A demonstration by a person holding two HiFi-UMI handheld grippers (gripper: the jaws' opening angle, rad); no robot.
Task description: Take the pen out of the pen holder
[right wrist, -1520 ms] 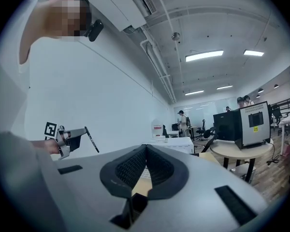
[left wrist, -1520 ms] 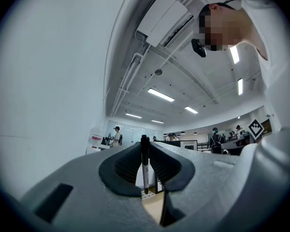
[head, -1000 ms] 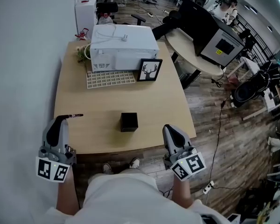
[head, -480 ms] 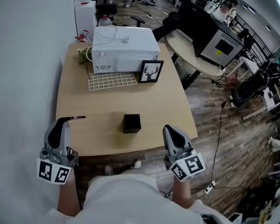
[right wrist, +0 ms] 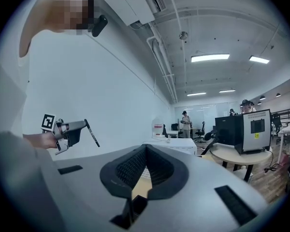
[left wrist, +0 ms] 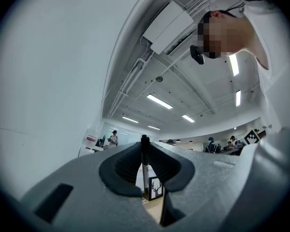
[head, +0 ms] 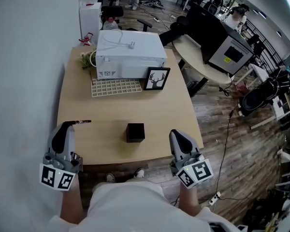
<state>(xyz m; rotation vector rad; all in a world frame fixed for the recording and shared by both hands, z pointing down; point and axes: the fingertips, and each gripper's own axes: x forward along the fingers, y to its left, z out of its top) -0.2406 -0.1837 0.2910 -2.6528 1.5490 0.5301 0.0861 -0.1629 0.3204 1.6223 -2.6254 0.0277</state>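
Over table's [head: 111, 105] near-left edge: grips pen [head: 81, 122] in left gripper [head: 67, 124], jaws pinched on it, well apart from black pen holder [head: 135, 132]. Holds right gripper [head: 176, 133] empty, jaws together, at front-right edge.

An open-plan office: a black swivel chair [head: 180, 25] at twelve o'clock, a round pale-wood desk [head: 198, 52] and seated people [head: 239, 13] at one o'clock, long white ceiling strip lights [right wrist: 210, 57], and a black cable [head: 227, 134] trailing over the brown wood-plank floor [head: 241, 153].
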